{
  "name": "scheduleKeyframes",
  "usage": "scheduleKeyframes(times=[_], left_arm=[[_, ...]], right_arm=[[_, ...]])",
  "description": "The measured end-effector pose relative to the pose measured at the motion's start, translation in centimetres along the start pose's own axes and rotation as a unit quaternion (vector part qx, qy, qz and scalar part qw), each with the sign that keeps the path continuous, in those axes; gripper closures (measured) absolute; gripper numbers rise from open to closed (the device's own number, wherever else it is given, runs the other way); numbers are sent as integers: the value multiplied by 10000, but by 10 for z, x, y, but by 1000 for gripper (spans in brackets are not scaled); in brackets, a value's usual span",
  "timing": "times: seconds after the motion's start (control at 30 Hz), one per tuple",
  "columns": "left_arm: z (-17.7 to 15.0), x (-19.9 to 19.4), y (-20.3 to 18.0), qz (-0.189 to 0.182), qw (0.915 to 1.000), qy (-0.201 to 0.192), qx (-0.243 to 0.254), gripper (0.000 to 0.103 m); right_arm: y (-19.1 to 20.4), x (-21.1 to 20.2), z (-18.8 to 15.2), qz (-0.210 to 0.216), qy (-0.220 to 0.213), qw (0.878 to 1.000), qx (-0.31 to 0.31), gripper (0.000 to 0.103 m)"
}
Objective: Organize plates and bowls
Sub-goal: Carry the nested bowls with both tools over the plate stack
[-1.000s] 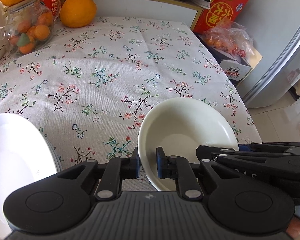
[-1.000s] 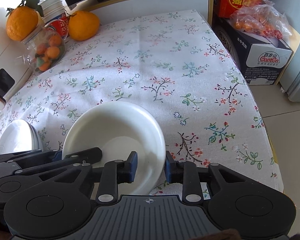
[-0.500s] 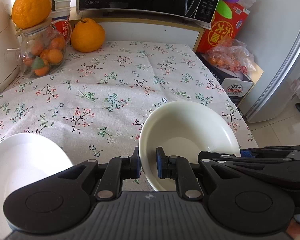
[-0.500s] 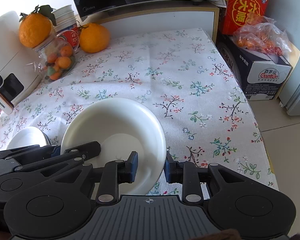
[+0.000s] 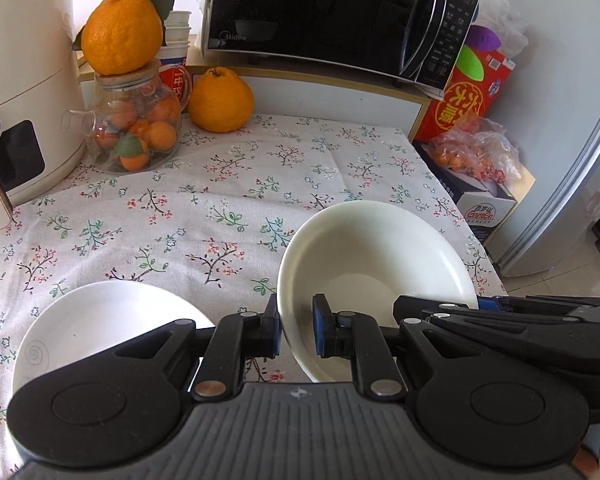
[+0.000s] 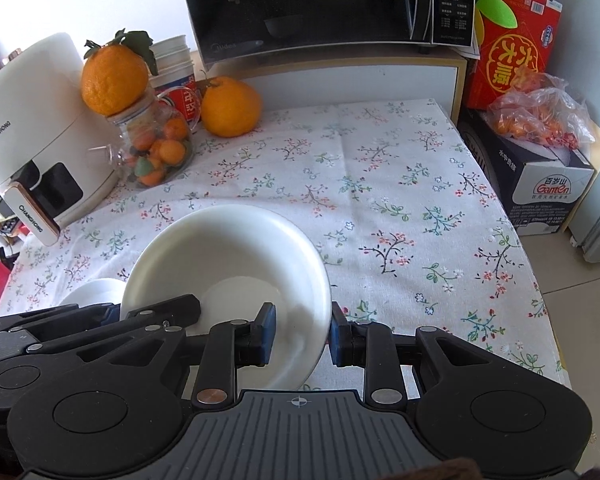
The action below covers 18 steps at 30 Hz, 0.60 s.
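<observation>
A white bowl (image 5: pixel 380 264) hangs above the flowered tablecloth (image 5: pixel 228 200), held from two sides. My left gripper (image 5: pixel 297 330) is shut on its left rim, one pad inside and one outside. My right gripper (image 6: pixel 302 332) is shut on the opposite rim of the same bowl (image 6: pixel 228 252). Each gripper shows in the other's view: the right gripper (image 5: pixel 440 306) at the bowl's far side, the left gripper (image 6: pixel 154 308) at lower left. A white plate (image 5: pixel 100 320) with a faint spiral mark lies on the cloth to the left, also visible as the plate (image 6: pixel 96 292) behind the left gripper.
At the back stand a white air fryer (image 5: pixel 24 92), a glass jar of small oranges (image 5: pixel 140 132) with a big orange on top, another big orange (image 5: pixel 220 100) and a microwave (image 5: pixel 332 16). Right of the table edge are a red box (image 6: pixel 512 52), a bagged-fruit carton (image 6: pixel 540 168) and a fridge (image 5: pixel 572 184).
Both grippers have risen together with the bowl and tipped upward, so the microwave and air fryer came into view. The plate on the cloth now lies lower and further off.
</observation>
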<state>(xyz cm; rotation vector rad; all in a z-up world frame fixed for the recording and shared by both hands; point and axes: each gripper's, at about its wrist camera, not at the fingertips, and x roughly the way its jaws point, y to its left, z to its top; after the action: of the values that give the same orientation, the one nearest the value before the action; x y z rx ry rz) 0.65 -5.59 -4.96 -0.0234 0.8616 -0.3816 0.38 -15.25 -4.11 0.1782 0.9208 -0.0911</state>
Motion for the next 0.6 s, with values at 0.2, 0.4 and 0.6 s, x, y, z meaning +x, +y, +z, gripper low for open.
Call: scheduleKeyframes(times=[0.2,0.4,0.6], left_arm=[[1,-13,22,120,9997,-67,-197,89],[-2,-28,50,208,9988,-62,-449,89],[-11,-42,83,312,9965,-34,-773,89]], right_arm=[[27,1,2,132,-63,9997,-169,76],[56,3,-1,381,-33,9984,-412,77],[84,7,-8,792,166,9948,-623,77]])
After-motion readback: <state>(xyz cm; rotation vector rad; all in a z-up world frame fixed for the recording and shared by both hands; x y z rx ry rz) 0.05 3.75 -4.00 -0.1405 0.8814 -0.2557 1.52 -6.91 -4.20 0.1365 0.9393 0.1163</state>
